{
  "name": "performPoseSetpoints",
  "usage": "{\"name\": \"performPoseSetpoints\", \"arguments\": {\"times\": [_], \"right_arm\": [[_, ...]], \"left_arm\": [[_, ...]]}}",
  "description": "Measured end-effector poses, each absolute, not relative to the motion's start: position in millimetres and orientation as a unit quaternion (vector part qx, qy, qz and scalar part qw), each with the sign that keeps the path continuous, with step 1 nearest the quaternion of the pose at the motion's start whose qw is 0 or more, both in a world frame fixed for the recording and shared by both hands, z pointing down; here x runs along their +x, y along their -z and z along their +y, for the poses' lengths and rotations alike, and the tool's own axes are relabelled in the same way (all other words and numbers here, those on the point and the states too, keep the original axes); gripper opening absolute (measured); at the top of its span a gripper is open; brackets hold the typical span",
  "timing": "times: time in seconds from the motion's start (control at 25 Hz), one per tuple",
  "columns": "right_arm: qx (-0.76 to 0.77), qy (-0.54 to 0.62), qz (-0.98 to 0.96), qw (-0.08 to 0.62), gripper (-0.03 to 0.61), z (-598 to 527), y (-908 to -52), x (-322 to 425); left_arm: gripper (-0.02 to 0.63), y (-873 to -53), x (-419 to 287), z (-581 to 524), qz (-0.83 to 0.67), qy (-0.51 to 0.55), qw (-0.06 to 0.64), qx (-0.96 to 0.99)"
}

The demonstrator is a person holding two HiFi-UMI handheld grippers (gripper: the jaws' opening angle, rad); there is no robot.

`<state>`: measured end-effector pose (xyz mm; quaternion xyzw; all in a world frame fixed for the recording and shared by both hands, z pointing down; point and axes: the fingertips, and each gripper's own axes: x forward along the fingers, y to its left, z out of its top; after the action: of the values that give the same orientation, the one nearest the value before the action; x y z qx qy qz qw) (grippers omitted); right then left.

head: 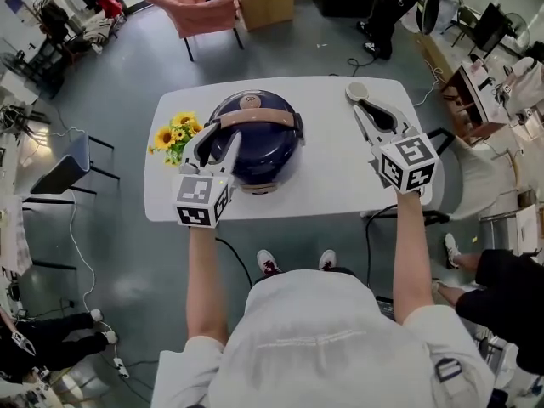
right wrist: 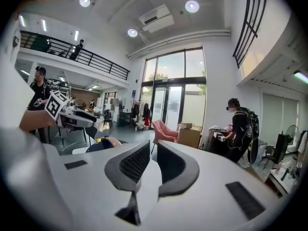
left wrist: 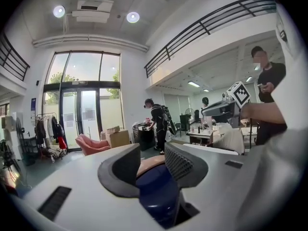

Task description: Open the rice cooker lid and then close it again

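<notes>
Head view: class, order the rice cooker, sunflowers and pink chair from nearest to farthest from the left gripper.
1. Rice cooker: directly under the fingers of the left gripper.
2. Sunflowers: just left of it, on the table.
3. Pink chair: beyond the table's far edge.

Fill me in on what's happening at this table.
A person stands at a white table holding a gripper in each hand. The left gripper hangs open over the front of the dark blue rice cooker, gripping nothing; the cooker's lid is down. The right gripper is off to the side, jaws nearly together and empty.
</notes>
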<state>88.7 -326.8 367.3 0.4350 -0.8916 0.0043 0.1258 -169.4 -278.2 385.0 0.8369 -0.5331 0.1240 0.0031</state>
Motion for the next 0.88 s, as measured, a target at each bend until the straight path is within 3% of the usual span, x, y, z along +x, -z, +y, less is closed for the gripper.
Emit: {"name": "performPoseSetpoints", "arguments": {"times": [0.52, 0.88], "right_arm": [[0.459, 0.032, -0.881, 0.109, 0.025, -307, -341, 120], [0.454, 0.047, -0.883, 0.109, 0.025, -296, -329, 120]], "left_arm": [[0.024, -353, -138, -277, -0.541, -0.104, -0.038, 0.834], [0.015, -339, -125, -269, -0.538, -0.105, -0.053, 0.834]]}}
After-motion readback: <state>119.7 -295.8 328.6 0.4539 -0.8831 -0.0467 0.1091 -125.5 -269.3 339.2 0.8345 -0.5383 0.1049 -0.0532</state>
